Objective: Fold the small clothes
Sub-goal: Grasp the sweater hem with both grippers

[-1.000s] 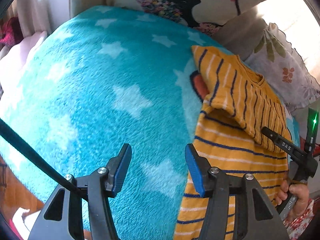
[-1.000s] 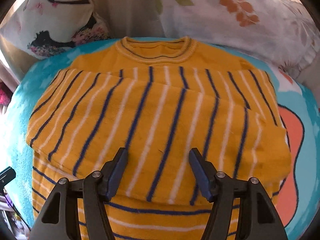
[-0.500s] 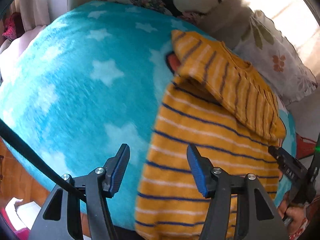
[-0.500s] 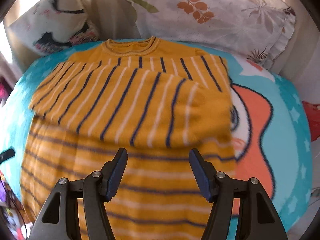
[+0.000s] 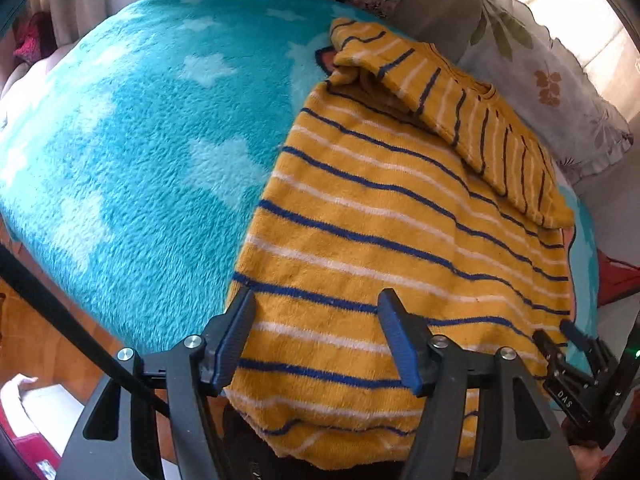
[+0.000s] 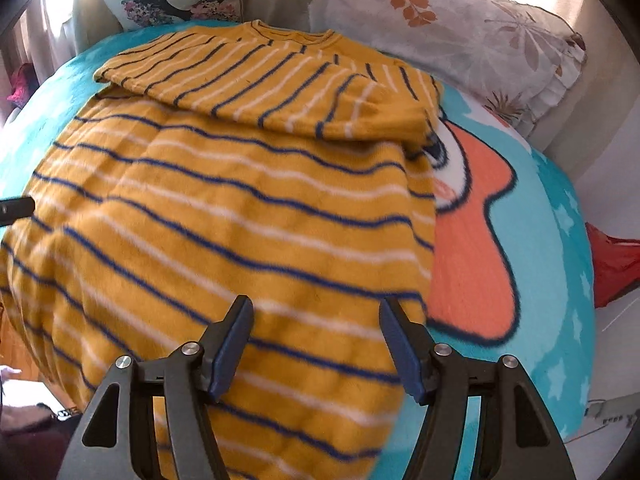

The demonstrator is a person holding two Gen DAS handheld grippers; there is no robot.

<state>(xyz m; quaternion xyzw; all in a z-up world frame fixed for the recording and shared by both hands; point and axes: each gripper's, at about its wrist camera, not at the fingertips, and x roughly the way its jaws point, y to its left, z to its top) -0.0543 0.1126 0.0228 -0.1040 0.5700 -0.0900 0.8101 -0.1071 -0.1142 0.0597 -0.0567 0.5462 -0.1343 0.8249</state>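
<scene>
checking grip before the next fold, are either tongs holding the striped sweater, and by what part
Nothing is held. Both the left tongs and right tongs are open above the sweater near its bottom hem; the left jaws have just been opening.

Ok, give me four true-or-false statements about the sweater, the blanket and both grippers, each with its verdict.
1. The striped sweater lies on a turquoise star blanket. True.
2. Both sleeves are folded across the chest. True.
3. The left gripper is clamped on the hem. False: its jaws stand open over the sweater's lower left corner, and have just been opening.
4. The right gripper holds a sleeve. False: it is open and holds nothing.
</scene>
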